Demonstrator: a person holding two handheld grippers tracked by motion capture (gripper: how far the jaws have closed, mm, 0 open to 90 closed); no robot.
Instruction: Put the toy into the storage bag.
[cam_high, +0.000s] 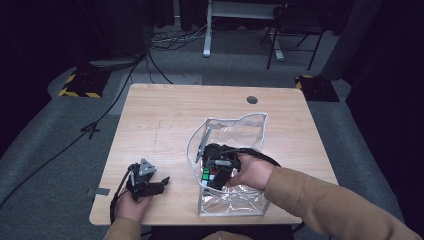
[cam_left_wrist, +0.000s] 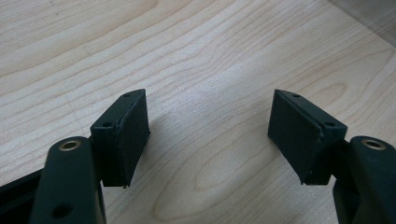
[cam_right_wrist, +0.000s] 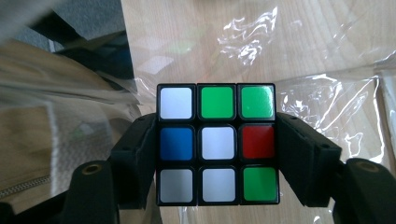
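While your right gripper (cam_right_wrist: 217, 154) sits inside the clear plastic zip pouch (cam_high: 252, 125) at centre-right of the high view, its jaws are clamped on the two sides of the Rubik's cube (cam_right_wrist: 217, 144). By my judgement the cube is well inside the pouch, low towards its floor; release and withdrawal remain. Your left gripper (cam_high: 156, 184), lower left, rests on the tabletop (cam_high: 160, 115) with jaws wide and nothing between them. Clearance is tight: pouch walls stand close around the cube and hand, and the pouch's lower end sits near the tabletop's bottom edge. Bare tabletop lies above and left.
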